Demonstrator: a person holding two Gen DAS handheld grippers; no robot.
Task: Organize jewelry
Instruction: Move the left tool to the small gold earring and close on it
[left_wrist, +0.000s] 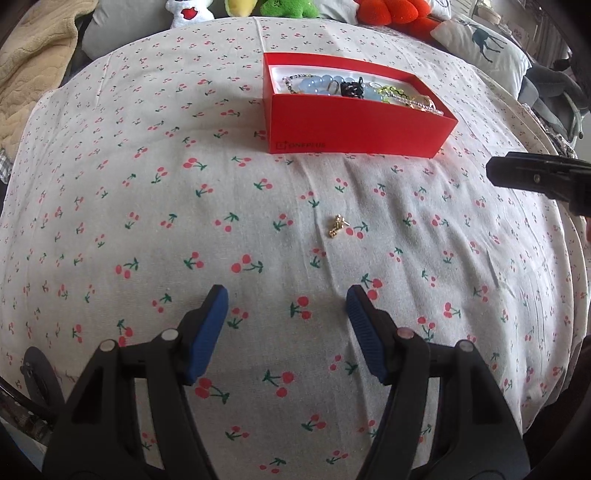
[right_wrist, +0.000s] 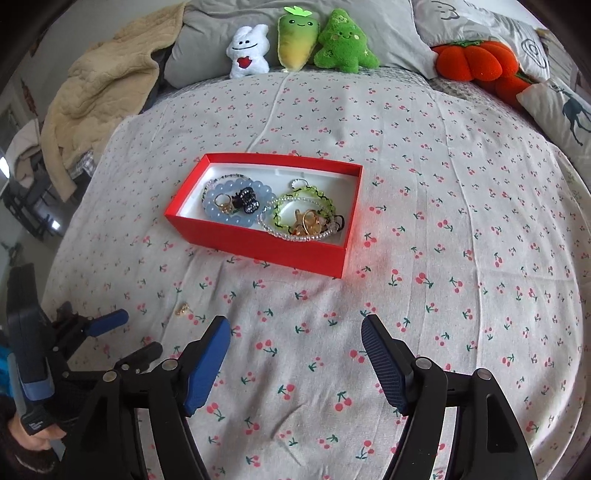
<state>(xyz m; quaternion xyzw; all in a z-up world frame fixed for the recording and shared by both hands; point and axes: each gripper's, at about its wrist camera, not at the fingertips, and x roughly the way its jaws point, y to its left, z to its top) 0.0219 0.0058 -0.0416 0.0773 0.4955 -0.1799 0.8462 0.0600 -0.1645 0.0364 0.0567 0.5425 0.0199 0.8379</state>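
Plush toys, grey pillows and beige blanket behind cherry-print sheet.

red box of jewelry on bedsheet

From my right wrist view, the box sits on the bedsheet just left of frame centre, with bracelets and rings in it. A small earring lies alone on the sheet at lower left, below the box and well apart from it. My left gripper enters at the lower left edge (just left of that earring). Plush toys line the top of the frame, behind the box, with a blanket at upper left.
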